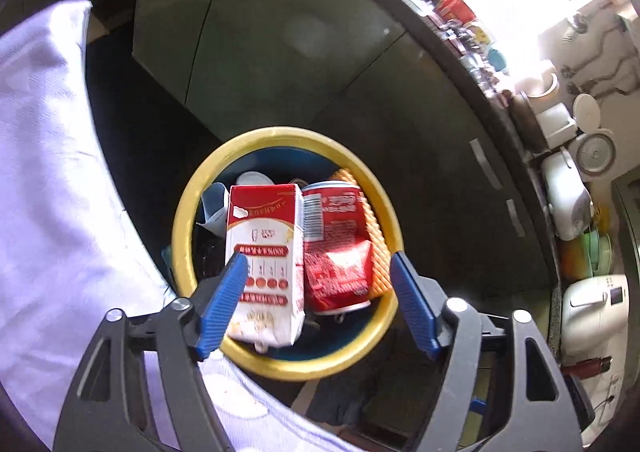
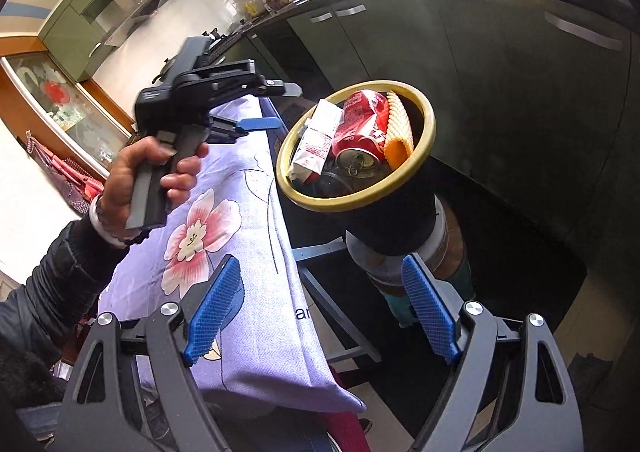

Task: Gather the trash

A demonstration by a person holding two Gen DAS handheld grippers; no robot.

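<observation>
Looking down from the left wrist, the left gripper [image 1: 318, 266] is hanging over the bin [image 1: 182, 236] with jaws apart, gripping nothing; the carton [image 1: 264, 236] is lying in the bin beside the can [image 1: 334, 248] and an orange sponge [image 1: 378, 248]. From the right wrist, the right gripper [image 2: 322, 286] is standing wide open and empty over a floral cloth [image 2: 244, 252], the bin [image 2: 428, 111] sitting ahead

tools: black frames, blue ribbed pads [image 2: 214, 304], silver screws | sleeve [image 2: 48, 284]: black quilted | wrist: white band
</observation>
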